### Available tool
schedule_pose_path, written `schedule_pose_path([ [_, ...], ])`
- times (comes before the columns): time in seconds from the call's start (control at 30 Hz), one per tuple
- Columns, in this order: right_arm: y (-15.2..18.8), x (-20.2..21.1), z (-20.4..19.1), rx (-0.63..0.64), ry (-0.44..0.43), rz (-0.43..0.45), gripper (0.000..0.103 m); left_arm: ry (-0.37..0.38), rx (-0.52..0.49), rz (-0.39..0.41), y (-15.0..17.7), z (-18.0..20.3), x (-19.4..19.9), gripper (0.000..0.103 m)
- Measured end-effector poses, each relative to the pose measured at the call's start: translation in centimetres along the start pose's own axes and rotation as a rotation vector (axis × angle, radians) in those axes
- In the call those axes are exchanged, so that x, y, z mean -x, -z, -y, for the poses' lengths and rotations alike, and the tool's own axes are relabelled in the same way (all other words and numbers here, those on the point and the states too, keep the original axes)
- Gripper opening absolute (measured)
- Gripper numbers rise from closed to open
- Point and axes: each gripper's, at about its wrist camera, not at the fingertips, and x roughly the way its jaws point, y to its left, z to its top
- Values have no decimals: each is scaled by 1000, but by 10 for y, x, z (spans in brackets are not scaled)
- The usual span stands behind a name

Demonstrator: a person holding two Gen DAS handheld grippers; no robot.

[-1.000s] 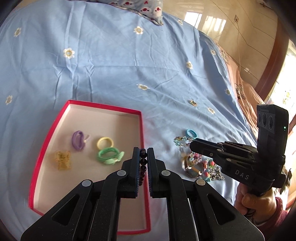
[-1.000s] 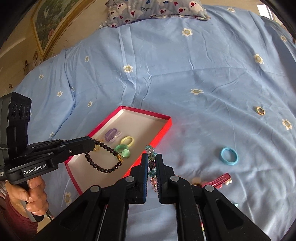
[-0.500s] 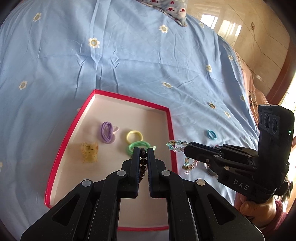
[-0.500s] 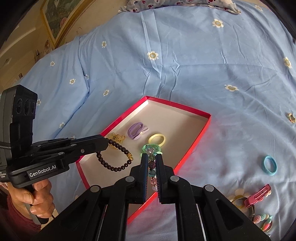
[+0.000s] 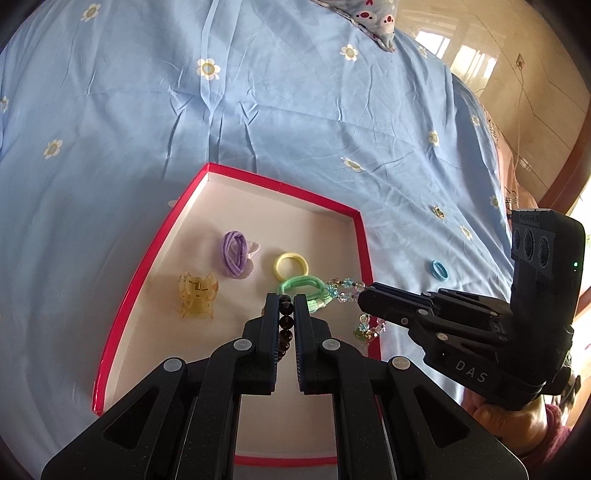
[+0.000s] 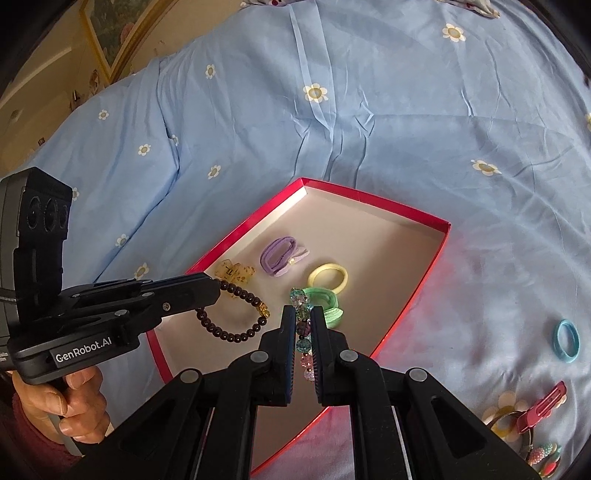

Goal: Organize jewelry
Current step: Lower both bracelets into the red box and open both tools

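Note:
A red-rimmed box (image 5: 364, 243) (image 6: 441, 245) lies on the blue bedspread. Inside it rest a purple hair tie (image 5: 233, 253) (image 6: 280, 254), a yellow hair tie (image 5: 291, 265) (image 6: 328, 278), a green hair tie (image 5: 304, 286) (image 6: 327, 301) and an amber claw clip (image 5: 197, 295) (image 6: 236, 272). My left gripper (image 5: 285, 301) (image 6: 214, 286) is shut on a dark beaded bracelet (image 5: 285, 325) (image 6: 232, 319), which hangs over the box. My right gripper (image 6: 303, 314) (image 5: 364, 295) is shut on a pale crystal-bead bracelet (image 6: 304, 332) (image 5: 345, 290), dangling over the box's right side.
On the bedspread to the right of the box lie a blue hair ring (image 5: 439, 270) (image 6: 566, 339), a red hair clip (image 6: 543, 406) and several small ornaments (image 6: 543, 456). A patterned pillow (image 5: 373, 18) lies at the far end. A hand (image 6: 70, 406) grips the left handle.
Both grippers have moved toward the box with their bracelets. The crystal-bead bracelet now hangs over the box's right side instead of the bedspread. The dark bracelet hangs further inside the box.

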Motion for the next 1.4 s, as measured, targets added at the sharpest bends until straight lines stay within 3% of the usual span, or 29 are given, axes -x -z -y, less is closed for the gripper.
schedule_pose_path([
  [0.8,19,-42,-13,32,-10,-118,8,-93,108,-74,25,-52,-25,6],
  [1.4,20,-47,-14,8,-39,-146,15,-124,122,-95,26,-54,-31,10],
])
